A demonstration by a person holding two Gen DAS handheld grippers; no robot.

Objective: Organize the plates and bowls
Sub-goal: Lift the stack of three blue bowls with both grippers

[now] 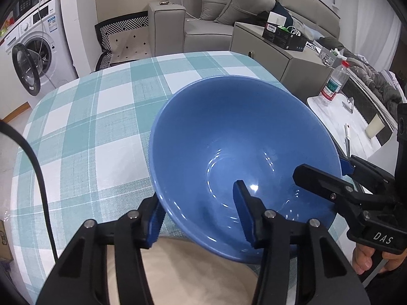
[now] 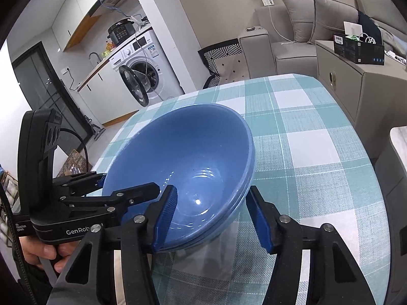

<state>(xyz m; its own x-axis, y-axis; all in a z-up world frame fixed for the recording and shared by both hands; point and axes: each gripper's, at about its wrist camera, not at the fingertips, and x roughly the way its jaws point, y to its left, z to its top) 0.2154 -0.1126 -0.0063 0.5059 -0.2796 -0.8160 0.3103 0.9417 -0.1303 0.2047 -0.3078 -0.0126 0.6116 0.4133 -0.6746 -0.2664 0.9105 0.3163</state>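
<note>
- I have both tools on the blue bowl (image 1: 244,157), and I place everything from it. It is tilted, mouth towards me, over the near part of the checked tablecloth (image 1: 89,127).
- My left gripper (image 1: 201,218) straddles the bowl's near rim: one blue pad outside the wall, the other inside the basin. The fingers stand fairly wide. I cannot tell whether the pads actually press the wall, so I will not call it a firm hold.
- My right gripper (image 2: 213,218) comes at the bowl's opposite side. From its own camera, the left finger (image 2: 165,216) lies inside against the wall; the other stands outside, with a visible gap to the bowl. It reads as open, straddling rather than clamped.
- The right wrist view shows a second rim line just under the top one, so I judge there are two blue bowls nested. The seam is thin, and I am not sure.
- Under the bowl, on my side, lies something pale and beige (image 1: 178,274). It may be a plate, but I cannot tell.
- Progress, as I judge it: the bowls look stacked, which would be one step done. Setting the stack in its final place remains; no other dishes show.
- Beyond the bowl, the far cloth shows no dishes.
</note>
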